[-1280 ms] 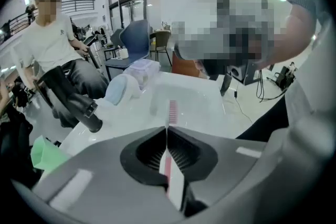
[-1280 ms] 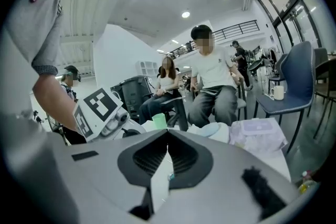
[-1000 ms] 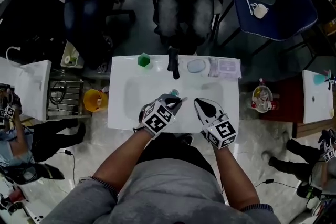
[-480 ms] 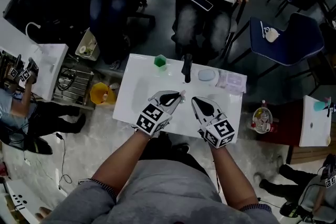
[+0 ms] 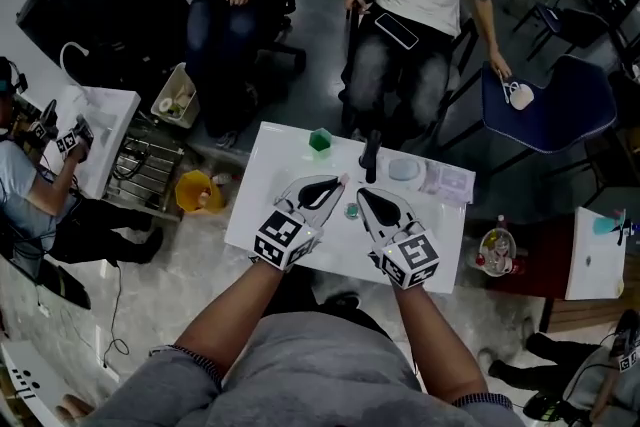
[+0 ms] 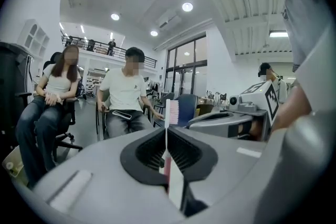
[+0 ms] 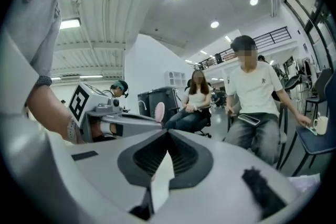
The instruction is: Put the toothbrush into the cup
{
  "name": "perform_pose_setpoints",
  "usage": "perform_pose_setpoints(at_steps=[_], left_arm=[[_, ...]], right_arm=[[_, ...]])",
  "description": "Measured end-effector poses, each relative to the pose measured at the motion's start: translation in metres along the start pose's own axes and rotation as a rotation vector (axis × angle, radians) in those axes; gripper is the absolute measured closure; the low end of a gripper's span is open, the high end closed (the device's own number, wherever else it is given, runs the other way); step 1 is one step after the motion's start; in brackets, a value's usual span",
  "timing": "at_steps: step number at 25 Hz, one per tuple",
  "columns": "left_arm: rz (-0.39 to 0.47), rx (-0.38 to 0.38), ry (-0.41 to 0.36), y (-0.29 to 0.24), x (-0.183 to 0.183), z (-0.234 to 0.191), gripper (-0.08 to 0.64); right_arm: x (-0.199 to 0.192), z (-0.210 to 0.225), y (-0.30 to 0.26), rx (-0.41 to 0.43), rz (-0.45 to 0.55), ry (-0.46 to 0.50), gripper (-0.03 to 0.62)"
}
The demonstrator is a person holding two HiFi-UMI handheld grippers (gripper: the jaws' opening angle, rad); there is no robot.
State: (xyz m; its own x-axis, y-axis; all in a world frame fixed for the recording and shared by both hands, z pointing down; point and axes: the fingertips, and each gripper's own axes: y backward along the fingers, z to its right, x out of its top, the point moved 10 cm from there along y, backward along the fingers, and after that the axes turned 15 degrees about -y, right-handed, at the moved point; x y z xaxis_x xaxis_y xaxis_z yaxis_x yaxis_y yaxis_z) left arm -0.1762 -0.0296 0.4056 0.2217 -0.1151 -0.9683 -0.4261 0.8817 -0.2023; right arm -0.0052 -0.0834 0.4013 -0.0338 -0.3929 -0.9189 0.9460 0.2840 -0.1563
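Note:
A green cup (image 5: pixel 320 139) stands at the far edge of the white basin-top table (image 5: pixel 270 175). My left gripper (image 5: pixel 337 183) is shut on a toothbrush (image 5: pixel 343 180), held above the table's middle, nearer to me than the cup. In the left gripper view the toothbrush (image 6: pixel 171 112) stands upright between the closed jaws (image 6: pixel 167 128), pink bristles on top. My right gripper (image 5: pixel 362 197) hangs beside it on the right, shut with nothing in it (image 7: pixel 168 132). The cup does not show in either gripper view.
A black faucet (image 5: pixel 371 155), a pale round dish (image 5: pixel 404 169) and a flat packet (image 5: pixel 448 183) line the far edge. A small teal thing (image 5: pixel 352 210) lies in the basin. Two people sit just behind the table. A yellow bucket (image 5: pixel 197 192) stands on the floor at left.
Both grippers have risen from the basin, still close together, the left one keeping the toothbrush. The head view has pulled back, showing more of the seated people.

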Motion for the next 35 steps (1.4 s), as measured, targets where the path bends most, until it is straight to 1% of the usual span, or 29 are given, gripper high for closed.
perform_pose_setpoints(at_steps=[3, 5, 10, 14, 19, 23, 26, 30, 35], left_arm=[[0.065, 0.006, -0.023, 0.002, 0.002, -0.021, 0.543], [0.091, 0.008, -0.035, 0.001, 0.004, -0.036, 0.543], [0.14, -0.01, -0.068, -0.004, 0.002, -0.071, 0.543], [0.162, -0.047, -0.098, -0.009, -0.001, -0.092, 0.543], [0.181, -0.086, -0.09, -0.02, -0.007, -0.117, 0.543], [0.2, -0.127, -0.118, -0.035, -0.008, -0.132, 0.543], [0.206, -0.148, -0.122, -0.047, -0.012, -0.141, 0.543], [0.199, -0.165, -0.103, -0.061, -0.02, -0.153, 0.543], [0.171, -0.176, -0.084, -0.076, -0.042, -0.167, 0.543]], right_arm=[[0.009, 0.0, -0.017, -0.026, 0.021, -0.003, 0.578], [0.014, 0.001, -0.03, -0.044, 0.034, -0.005, 0.578], [0.022, 0.001, -0.062, -0.099, 0.068, -0.001, 0.578], [0.024, 0.003, -0.084, -0.148, 0.093, -0.002, 0.578], [0.028, 0.008, -0.106, -0.209, 0.118, -0.009, 0.578], [0.026, 0.014, -0.118, -0.26, 0.14, -0.021, 0.578], [0.024, 0.019, -0.125, -0.298, 0.149, -0.031, 0.578], [0.021, 0.027, -0.134, -0.347, 0.161, -0.046, 0.578], [0.011, 0.036, -0.15, -0.382, 0.17, -0.065, 0.578]])
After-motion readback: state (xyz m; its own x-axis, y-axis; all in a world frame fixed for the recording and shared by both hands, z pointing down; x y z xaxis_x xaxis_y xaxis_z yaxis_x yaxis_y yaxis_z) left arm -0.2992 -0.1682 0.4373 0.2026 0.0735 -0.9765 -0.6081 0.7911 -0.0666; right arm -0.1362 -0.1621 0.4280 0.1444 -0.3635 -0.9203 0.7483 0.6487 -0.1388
